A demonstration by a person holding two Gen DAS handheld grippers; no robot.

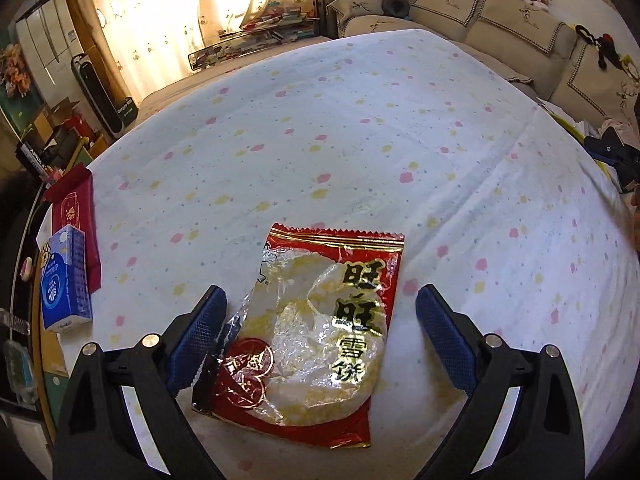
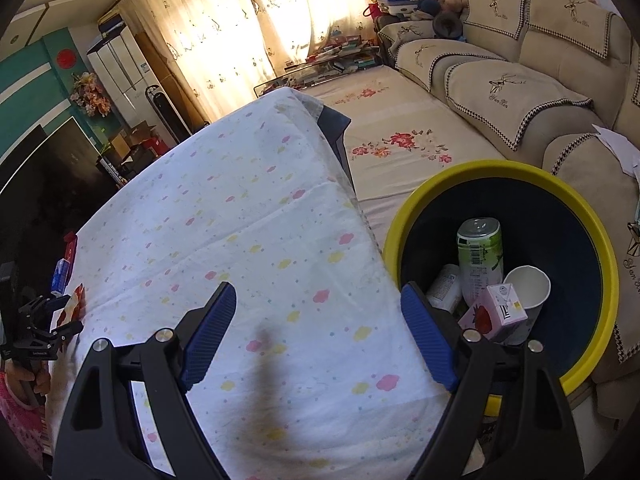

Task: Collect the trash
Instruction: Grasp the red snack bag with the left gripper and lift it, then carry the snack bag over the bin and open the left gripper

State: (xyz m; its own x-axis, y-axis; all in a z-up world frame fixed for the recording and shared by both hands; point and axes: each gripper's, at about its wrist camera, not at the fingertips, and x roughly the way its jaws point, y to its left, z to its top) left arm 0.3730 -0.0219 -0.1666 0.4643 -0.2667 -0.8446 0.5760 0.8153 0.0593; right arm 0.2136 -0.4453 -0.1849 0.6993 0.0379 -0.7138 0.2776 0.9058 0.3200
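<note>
On the flower-dotted white tablecloth (image 1: 360, 128), beside the yellow-rimmed dark bin (image 2: 472, 176), lies the red crinkly snack wrapper (image 1: 312, 328). The left gripper (image 1: 320, 332) straddles it, wide apart, holding nothing; closing comes next, I'd say. The right gripper (image 2: 316, 328) hovers agape, empty.

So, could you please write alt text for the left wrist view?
The open left gripper straddles a torn red rice cracker wrapper lying on a table with a flower-print cloth. A blue tissue pack and a red packet sit at the left edge.
</note>
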